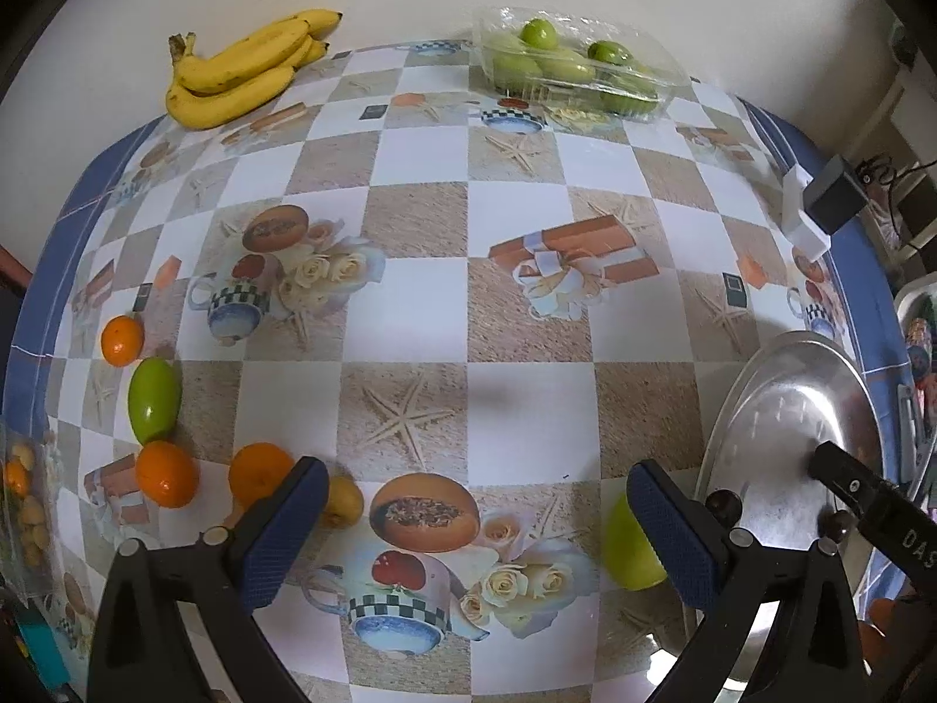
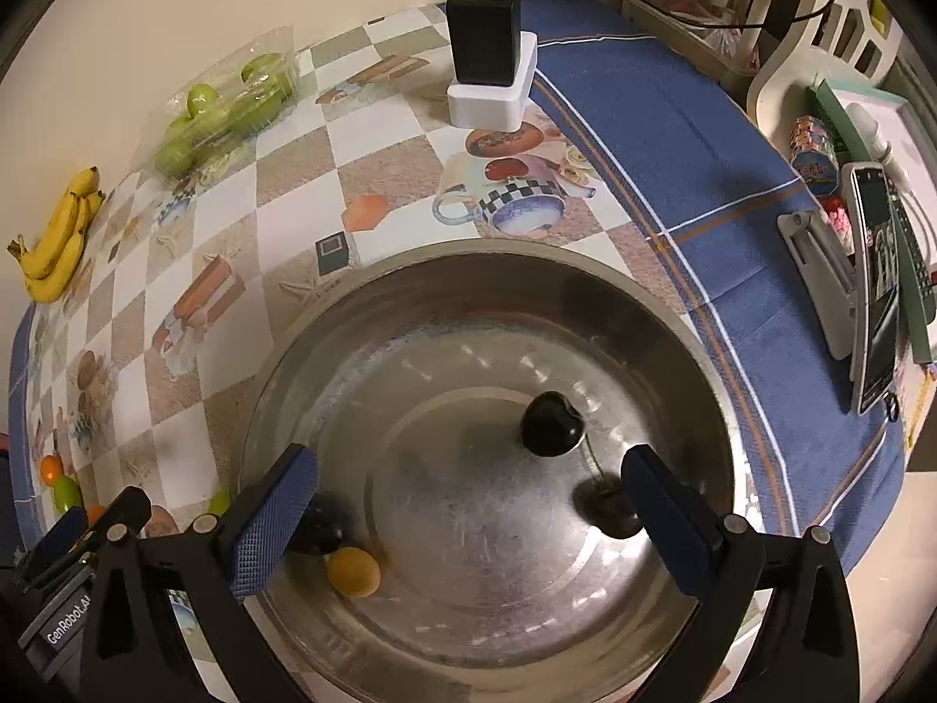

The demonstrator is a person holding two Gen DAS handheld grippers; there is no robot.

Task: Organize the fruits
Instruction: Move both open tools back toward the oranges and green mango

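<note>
My left gripper is open and empty above the patterned tablecloth. Near its left finger lie two oranges, a green fruit, a third orange and a small yellow fruit. A green apple lies by its right finger. My right gripper is open and empty over the steel bowl, which holds dark cherries and a small yellow fruit. The bowl also shows in the left wrist view.
Bananas and a clear box of green fruits sit at the table's far edge by the wall. A black charger on a white block stands at the right. A phone on a stand is off the table's right side.
</note>
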